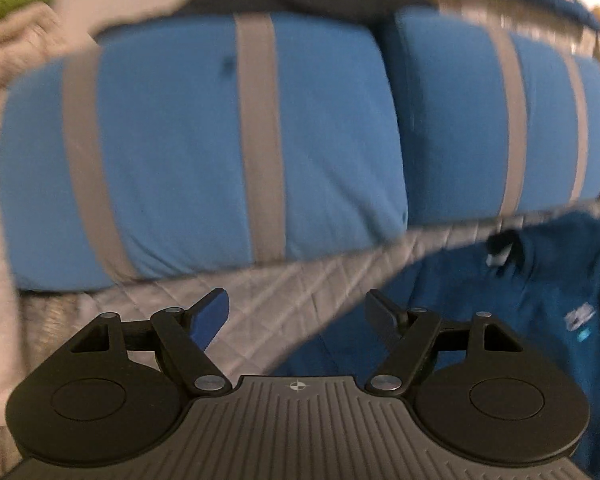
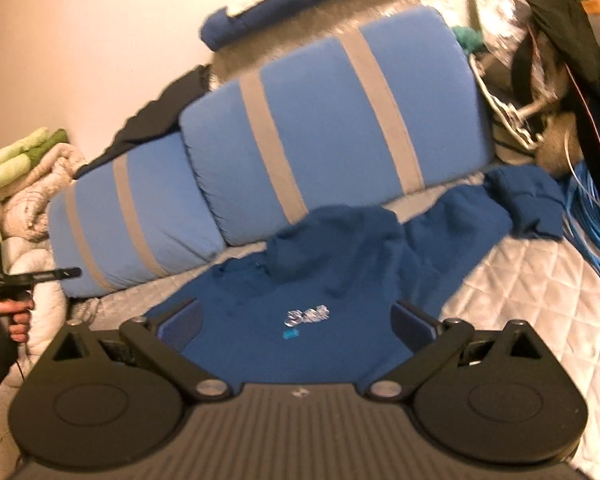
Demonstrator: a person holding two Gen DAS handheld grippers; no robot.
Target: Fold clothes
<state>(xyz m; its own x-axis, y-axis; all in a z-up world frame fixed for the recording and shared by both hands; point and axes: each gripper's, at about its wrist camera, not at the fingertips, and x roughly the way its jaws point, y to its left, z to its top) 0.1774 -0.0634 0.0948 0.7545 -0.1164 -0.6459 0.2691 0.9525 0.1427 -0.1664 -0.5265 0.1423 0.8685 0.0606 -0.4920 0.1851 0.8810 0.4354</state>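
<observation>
Sweatshirt, dark blue with a small pale print on the chest, lies spread but rumpled on the quilted grey bed cover. Its far part is bunched in soft heaps against the striped blue cushions, and one piece trails off to the right. It is not folded now; whether it is waiting to be laid flat or is partway through a fold, I cannot say from how it lies.

To fold it well, I judge the cloth needs to be flat before any crease goes in. The heaped part by the cushions should be drawn out smooth. Each grip should take a single layer near an edge or seam, not a wad from the middle. Both sides should travel together so the fold line comes out straight. The fabric looks thick and limp, so it will likely sag and drag if lifted at only one point.

My right gripper hovers low over the chest of the garment, its fingers spread wide on either side of the print, with nothing between them. It points toward the cushions, tilted slightly down.

My left gripper is held off to the left, above the bed cover at the garment's left edge, aimed at the cushions. Its fingers are also wide apart and hold nothing. In the right wrist view my left hand shows at the far left, wrapped round the handle.
</observation>
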